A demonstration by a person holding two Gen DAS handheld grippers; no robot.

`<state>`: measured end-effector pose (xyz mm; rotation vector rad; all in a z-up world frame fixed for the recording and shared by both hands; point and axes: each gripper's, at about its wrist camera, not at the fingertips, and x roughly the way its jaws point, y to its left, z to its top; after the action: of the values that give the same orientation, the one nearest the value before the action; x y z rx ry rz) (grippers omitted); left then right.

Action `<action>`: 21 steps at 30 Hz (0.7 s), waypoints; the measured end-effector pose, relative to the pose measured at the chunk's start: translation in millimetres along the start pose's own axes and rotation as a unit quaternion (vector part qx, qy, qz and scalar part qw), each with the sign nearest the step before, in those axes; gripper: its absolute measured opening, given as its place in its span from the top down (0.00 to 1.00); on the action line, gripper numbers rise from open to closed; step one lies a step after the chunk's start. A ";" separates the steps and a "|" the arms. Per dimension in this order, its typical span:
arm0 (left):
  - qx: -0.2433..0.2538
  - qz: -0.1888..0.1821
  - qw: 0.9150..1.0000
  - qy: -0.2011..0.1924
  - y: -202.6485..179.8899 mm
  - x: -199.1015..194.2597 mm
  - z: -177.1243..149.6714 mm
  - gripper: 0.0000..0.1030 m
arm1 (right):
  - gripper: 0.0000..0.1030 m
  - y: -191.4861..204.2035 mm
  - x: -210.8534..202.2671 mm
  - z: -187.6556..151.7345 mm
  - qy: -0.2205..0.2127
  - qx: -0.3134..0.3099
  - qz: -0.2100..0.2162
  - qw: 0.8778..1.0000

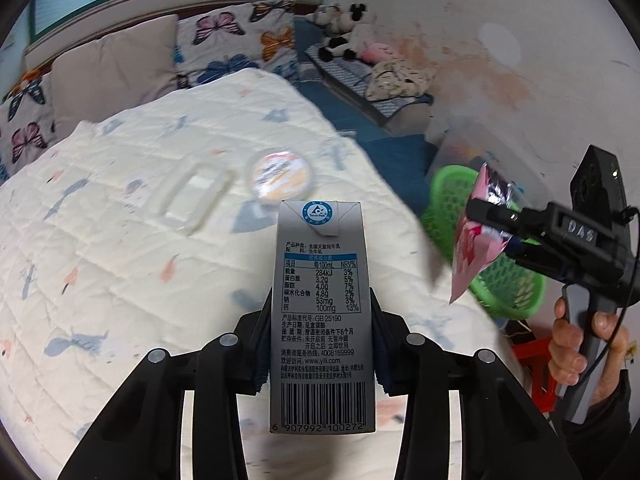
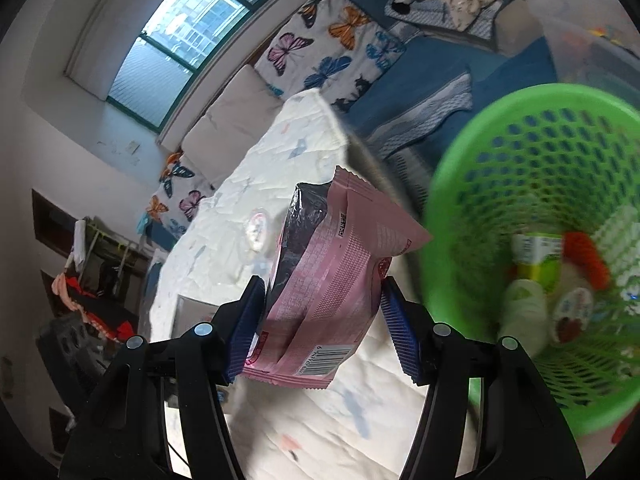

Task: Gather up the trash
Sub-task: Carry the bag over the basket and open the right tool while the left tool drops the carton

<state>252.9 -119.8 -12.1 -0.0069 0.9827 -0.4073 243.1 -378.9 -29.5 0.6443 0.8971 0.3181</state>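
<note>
My left gripper [image 1: 320, 312] is shut on a grey milk carton [image 1: 320, 304], held upright above the cream quilted bed [image 1: 120, 260]. My right gripper [image 2: 322, 300] is shut on a pink snack wrapper [image 2: 332, 280]; it shows in the left wrist view [image 1: 480, 232] held over the green mesh basket [image 1: 504, 276]. In the right wrist view the basket [image 2: 520, 152] is just right of the wrapper and holds several pieces of trash. A round lidded cup [image 1: 280, 174] and a clear plastic tray [image 1: 194, 196] lie on the bed.
Butterfly pillows [image 1: 240, 40] and plain cushions line the bed's far side under a window. Plush toys [image 1: 344, 32] sit on a blue bench by the wall. A red stool [image 1: 536, 364] stands below the basket. Clothes hang at the left in the right wrist view [image 2: 92, 304].
</note>
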 end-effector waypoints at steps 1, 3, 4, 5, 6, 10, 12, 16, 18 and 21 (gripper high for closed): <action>0.005 -0.002 1.000 -0.001 -5.6 -0.1 1.5 0.62 | 0.42 -3.2 -4.3 -0.6 -0.003 -0.001 -0.006 1.000; 0.014 -0.009 1.000 -0.002 -18.4 0.6 5.5 0.62 | 0.42 -12.5 -13.9 -1.2 -0.011 -0.002 -0.024 1.000; 0.017 -0.013 1.000 -0.002 -24.4 1.7 7.7 0.62 | 0.42 -16.5 -17.5 -1.9 -0.013 -0.002 -0.032 0.999; 0.020 -0.017 1.000 -0.001 -29.5 2.6 8.9 0.62 | 0.42 -20.5 -20.7 -2.3 -0.014 -0.003 -0.042 0.999; 0.023 -0.021 1.000 -0.001 -36.2 4.0 11.4 0.62 | 0.42 -25.1 -24.2 -3.1 -0.017 -0.004 -0.053 0.998; 0.033 -0.031 0.999 -0.001 -57.0 8.2 20.4 0.62 | 0.41 -43.9 -34.4 -5.4 -0.022 -0.009 -0.090 0.996; 0.039 -0.035 0.999 -0.001 -65.8 11.1 25.1 0.62 | 0.41 -52.4 -36.5 -5.4 -0.021 -0.011 -0.106 0.994; 0.044 -0.041 0.998 0.002 -78.6 17.0 32.5 0.62 | 0.42 -62.2 -38.8 -7.4 -0.019 -0.025 -0.134 0.991; 0.045 -0.043 0.998 0.004 -84.1 20.5 35.5 0.62 | 0.42 -65.9 -38.7 -8.0 -0.018 -0.034 -0.148 0.988; 0.046 -0.046 0.998 0.007 -92.0 27.1 39.9 0.62 | 0.44 -70.9 -37.3 -7.4 -0.013 -0.041 -0.160 0.986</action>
<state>267.8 -221.1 5.7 0.0352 0.9784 -0.5370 214.5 -449.6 -55.1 0.4175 0.9405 0.0568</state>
